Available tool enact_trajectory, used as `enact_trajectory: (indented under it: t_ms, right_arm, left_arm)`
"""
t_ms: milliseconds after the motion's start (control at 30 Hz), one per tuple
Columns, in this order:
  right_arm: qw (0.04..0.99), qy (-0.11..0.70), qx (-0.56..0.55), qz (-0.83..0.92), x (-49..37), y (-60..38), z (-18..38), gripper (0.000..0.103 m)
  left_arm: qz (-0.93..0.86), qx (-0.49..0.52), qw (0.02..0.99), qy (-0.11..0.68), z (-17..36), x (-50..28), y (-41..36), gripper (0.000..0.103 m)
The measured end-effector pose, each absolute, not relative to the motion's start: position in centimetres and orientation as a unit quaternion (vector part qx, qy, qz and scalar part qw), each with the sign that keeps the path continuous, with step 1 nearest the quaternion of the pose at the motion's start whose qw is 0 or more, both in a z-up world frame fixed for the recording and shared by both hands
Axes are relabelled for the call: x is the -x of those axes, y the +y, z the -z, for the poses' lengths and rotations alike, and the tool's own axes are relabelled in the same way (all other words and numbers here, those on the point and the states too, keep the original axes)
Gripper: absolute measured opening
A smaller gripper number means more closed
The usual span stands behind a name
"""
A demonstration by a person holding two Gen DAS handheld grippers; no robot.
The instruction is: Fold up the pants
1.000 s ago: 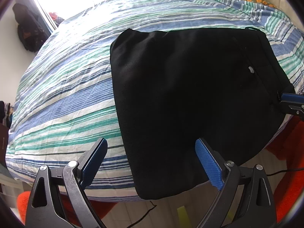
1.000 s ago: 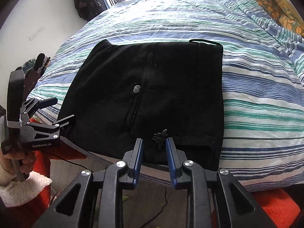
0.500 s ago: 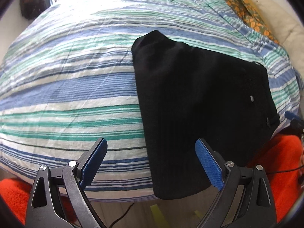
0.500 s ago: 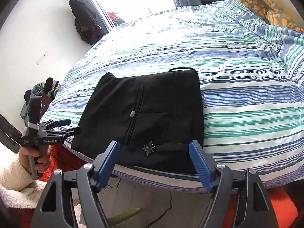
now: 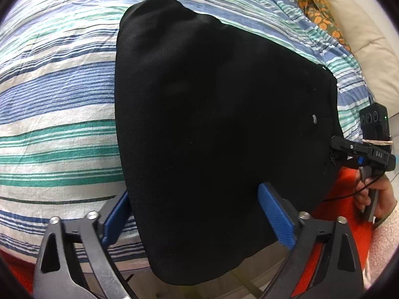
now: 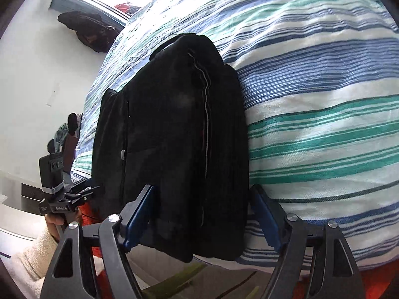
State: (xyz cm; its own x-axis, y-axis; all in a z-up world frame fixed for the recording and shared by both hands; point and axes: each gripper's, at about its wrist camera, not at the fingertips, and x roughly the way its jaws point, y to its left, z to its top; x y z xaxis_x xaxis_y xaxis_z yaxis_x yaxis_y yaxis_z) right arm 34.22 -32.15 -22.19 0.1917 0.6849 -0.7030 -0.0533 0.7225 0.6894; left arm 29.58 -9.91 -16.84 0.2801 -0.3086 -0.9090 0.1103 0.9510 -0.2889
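Black folded pants [image 5: 212, 114] lie on the striped bedspread [image 5: 54, 94], reaching the near bed edge. My left gripper [image 5: 194, 190] hovers over their near left corner. Its jaws are closing with the fabric between them, the left pad [image 5: 116, 218] at the pants' left edge, neither pad pressing. In the right wrist view the pants [image 6: 174, 129] show a button and a pale seam. My right gripper [image 6: 202, 186] stands open astride their near right end. Each gripper also shows in the other view: the right gripper [image 5: 349, 149] and the left gripper [image 6: 74, 194], each in a hand.
An orange-patterned cloth [image 5: 319, 7] lies at the far right of the bed by a cream padded surface [image 5: 369, 39]. Red-orange fabric [image 5: 349, 189] sits below the bed edge. A dark bag [image 6: 92, 32] hangs on the white wall near the window.
Both grippers dropped close to the pants' near edge. The right jaws went from nearly shut to wide. The left gripper slid right over the pants' corner and its jaws narrowed a little.
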Motion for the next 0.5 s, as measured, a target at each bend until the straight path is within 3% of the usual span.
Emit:
enact_trajectory:
  t_ms: [33, 100, 133, 300, 500]
  right_arm:
    - [0.718, 0.586, -0.269, -0.262, -34.3, -31.9, 22.2, 0.068]
    - [0.726, 0.58, -0.248, -0.272, -34.1, -31.2, 21.5, 0.048]
    - [0.733, 0.575, -0.239, -0.275, -33.9, -31.0, 20.9, 0.045]
    - [0.769, 0.54, -0.194, -0.28, -33.1, -28.8, 16.3, 0.034]
    - [0.787, 0.487, -0.163, -0.341, -34.7, -23.9, 9.8, 0.033]
  left_arm:
    - [0.121, 0.069, 0.802, 0.581, 16.4, -29.4, -10.3, 0.06]
    - [0.111, 0.032, 0.815, 0.568, 14.9, -28.9, -11.2, 0.03]
    - [0.113, 0.021, 0.82, 0.561, 14.2, -28.6, -11.5, 0.024]
    - [0.133, 0.017, 0.847, 0.514, 9.3, -27.1, -12.2, 0.021]
    - [0.132, 0.027, 0.885, 0.446, 2.5, -28.3, -9.8, 0.02]
